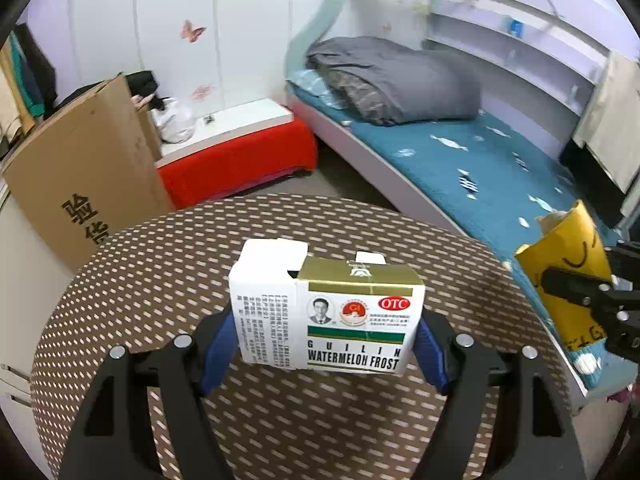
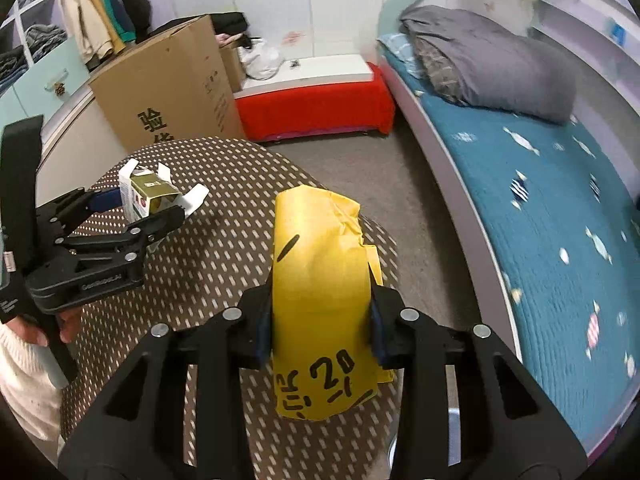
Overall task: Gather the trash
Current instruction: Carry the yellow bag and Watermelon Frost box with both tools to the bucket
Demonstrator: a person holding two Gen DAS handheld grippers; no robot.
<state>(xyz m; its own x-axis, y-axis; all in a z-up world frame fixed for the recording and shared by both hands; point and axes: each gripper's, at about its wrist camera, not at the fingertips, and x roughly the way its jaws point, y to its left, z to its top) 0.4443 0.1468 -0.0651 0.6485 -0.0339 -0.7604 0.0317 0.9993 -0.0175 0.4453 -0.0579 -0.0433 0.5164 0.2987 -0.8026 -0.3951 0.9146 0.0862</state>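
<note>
While our left gripper (image 1: 326, 340) pinches the medicine box (image 1: 326, 312) by its side walls and our right gripper (image 2: 320, 332) clamps the crumpled yellow paper wrapper (image 2: 320, 300), both held above the dotted surface (image 1: 160, 280), we judge them light and crushable. One has open white flaps; the other, black scrawl.

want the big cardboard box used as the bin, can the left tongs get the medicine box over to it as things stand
Probably yes. The left tongs grip the medicine box above the dotted table, and the cardboard box stands just past its far left edge with nothing visible between.
</note>
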